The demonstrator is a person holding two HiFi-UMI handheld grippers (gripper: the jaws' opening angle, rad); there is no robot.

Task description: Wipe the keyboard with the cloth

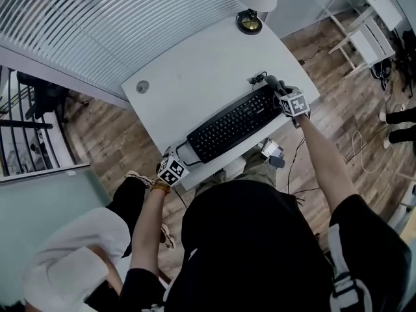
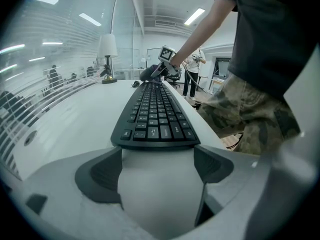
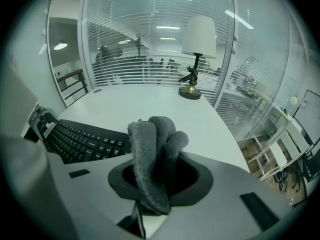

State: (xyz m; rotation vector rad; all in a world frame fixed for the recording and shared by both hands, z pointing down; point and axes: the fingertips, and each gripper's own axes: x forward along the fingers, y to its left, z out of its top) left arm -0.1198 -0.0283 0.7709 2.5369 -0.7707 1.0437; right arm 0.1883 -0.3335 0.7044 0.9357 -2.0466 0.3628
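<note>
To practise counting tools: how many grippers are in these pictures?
2. Left gripper at the keyboard's left end, jaws apart; right gripper at its right end, jaws shut on the cloth.

Keyboard [image 1: 234, 123] lying along near edge of desk [image 1: 195, 77]. Lamp [image 1: 249, 21] standing at far corner, well behind keyboard. Left gripper [image 2: 157, 164] sitting at keyboard's left end. Right gripper [image 3: 160, 179], pinching cloth [image 3: 152, 149], hovering at right end.

keyboard [image 1: 235, 123] black. cloth [image 3: 152, 154] grey. desk [image 1: 195, 77] under keyboard white. lamp [image 3: 198, 36] beyond keyboard: white shade, brass-coloured base. floor [image 1: 338, 109] brown wood grain. trousers [image 2: 250, 114] beside keyboard camouflage.
</note>
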